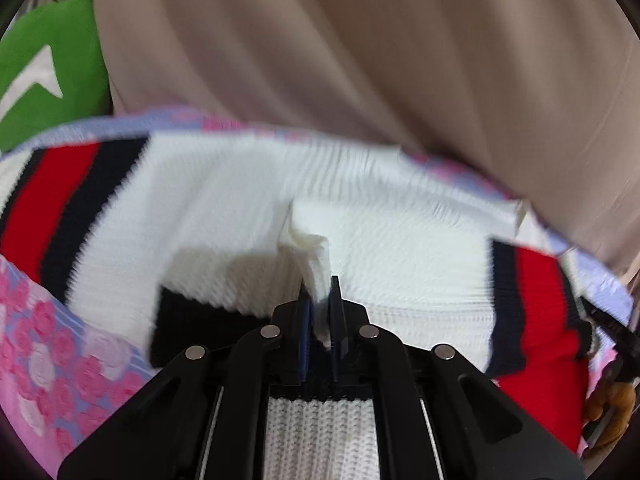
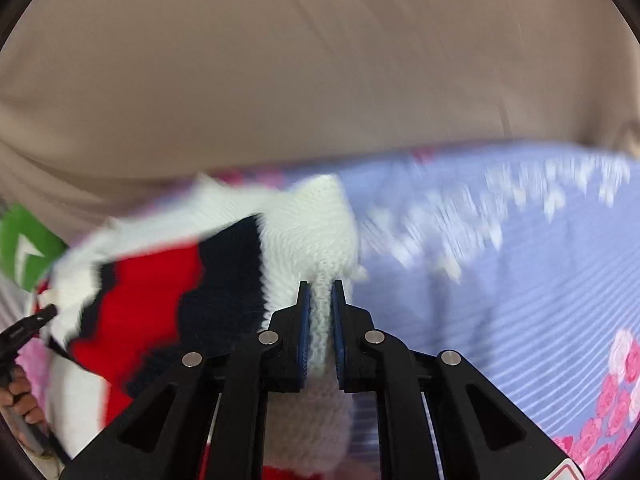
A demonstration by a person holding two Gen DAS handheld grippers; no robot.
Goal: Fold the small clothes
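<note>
One floral bedsheet [image 2: 500, 280], beige curtain [image 2: 320, 80] behind

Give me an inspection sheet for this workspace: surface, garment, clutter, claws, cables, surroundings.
Surface: floral bedsheet, lilac stripes with pink roses; blurred.
Job's things: white knit sweater with red and navy bands, spread on the sheet and partly lifted.
Clutter: green item with a white mark at the far left edge; kind unclear.
Claws: left claw shut on a pinch of white knit; right claw shut on a white knit fold.
Cables: nothing seen.
Surroundings: beige fabric fills the background beyond the sheet.
</note>
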